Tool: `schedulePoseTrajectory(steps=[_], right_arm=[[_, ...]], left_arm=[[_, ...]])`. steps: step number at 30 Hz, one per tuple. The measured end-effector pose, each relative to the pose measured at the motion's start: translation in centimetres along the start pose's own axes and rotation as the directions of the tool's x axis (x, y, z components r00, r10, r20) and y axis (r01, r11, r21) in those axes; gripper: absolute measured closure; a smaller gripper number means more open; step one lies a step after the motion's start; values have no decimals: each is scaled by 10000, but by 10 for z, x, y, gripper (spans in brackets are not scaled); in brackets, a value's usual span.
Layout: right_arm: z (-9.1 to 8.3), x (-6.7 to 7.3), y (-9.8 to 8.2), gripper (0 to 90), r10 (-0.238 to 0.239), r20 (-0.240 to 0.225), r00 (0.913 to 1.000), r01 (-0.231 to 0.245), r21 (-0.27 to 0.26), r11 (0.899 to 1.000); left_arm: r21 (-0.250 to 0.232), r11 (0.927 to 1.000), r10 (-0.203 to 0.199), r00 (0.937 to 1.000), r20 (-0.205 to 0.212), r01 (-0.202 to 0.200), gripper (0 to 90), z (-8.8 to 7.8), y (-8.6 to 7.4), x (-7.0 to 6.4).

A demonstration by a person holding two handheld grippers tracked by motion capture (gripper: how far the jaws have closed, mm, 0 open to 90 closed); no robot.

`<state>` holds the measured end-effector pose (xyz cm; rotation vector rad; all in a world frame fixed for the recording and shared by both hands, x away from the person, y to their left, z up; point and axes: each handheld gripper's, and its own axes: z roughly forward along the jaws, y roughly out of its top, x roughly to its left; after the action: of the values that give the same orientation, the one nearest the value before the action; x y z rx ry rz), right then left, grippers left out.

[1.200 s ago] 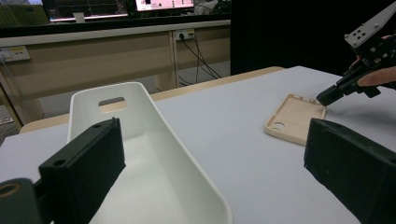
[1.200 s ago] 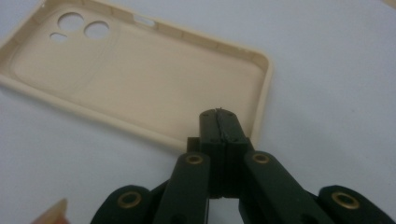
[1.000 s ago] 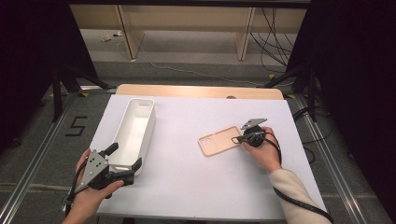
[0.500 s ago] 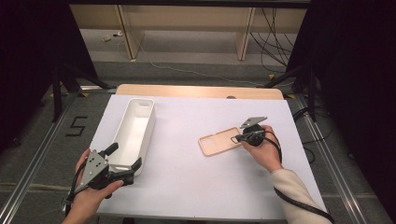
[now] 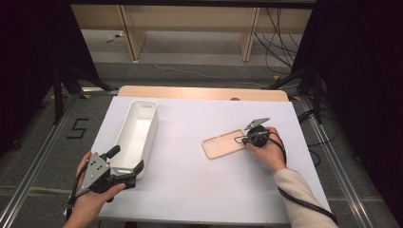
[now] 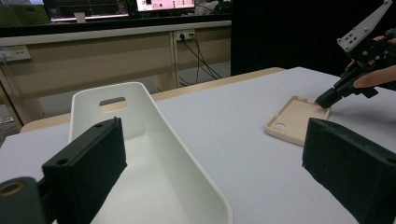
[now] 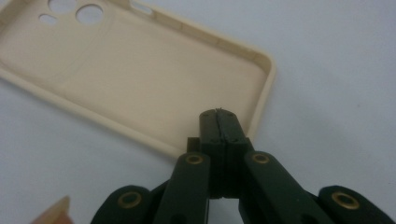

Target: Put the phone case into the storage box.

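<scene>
A beige phone case (image 5: 222, 144) (image 6: 293, 120) (image 7: 140, 79) lies hollow side up on the white table, right of centre. My right gripper (image 5: 243, 140) (image 6: 323, 100) (image 7: 218, 119) is shut, jaws pressed together, with its tips over the case's near right corner; I cannot tell whether they touch it. A long white tray (image 5: 137, 134) (image 6: 140, 140) lies at the left. My left gripper (image 5: 126, 159) (image 6: 219, 179) is open wide at the tray's near end, one jaw over the tray's inside and the other outside its right wall, touching nothing.
The white sheet (image 5: 190, 185) covers the table, with a wooden strip (image 5: 204, 92) along its far edge. Beyond are a shelf frame and cables on the floor. A tape mark (image 5: 78, 128) lies on the floor at the left.
The right hand and gripper have shifted slightly over the case's corner. The case, the tray and the left gripper have kept their places.
</scene>
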<state>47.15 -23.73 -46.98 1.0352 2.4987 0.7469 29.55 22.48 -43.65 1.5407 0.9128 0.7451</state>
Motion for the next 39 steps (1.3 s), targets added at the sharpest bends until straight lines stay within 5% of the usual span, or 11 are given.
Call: schedulePoseTrajectory(steps=[5,8,16,25,39], right_arm=[[-1,1,0,900,-566,-166,9983,565,-68,9984],[-7,6,0,900,-206,-381,9991,229,605,9979],[-12,20,-2,900,-801,-1035,9914,920,1158,9890],[-19,41,-4,900,-852,-1723,9814,1121,1526,9819],[-25,97,0,900,-1208,-2982,9468,1663,1319,9772]], left_arm=[[-24,10000,-11,10000,9,11,57,0,0,0],[-3,10000,-29,10000,3,29,58,0,0,0],[-54,10000,-41,10000,30,41,59,0,0,0],[-8,10000,-23,10000,19,23,59,-1,0,0],[-55,10000,-43,10000,20,43,60,0,0,0]])
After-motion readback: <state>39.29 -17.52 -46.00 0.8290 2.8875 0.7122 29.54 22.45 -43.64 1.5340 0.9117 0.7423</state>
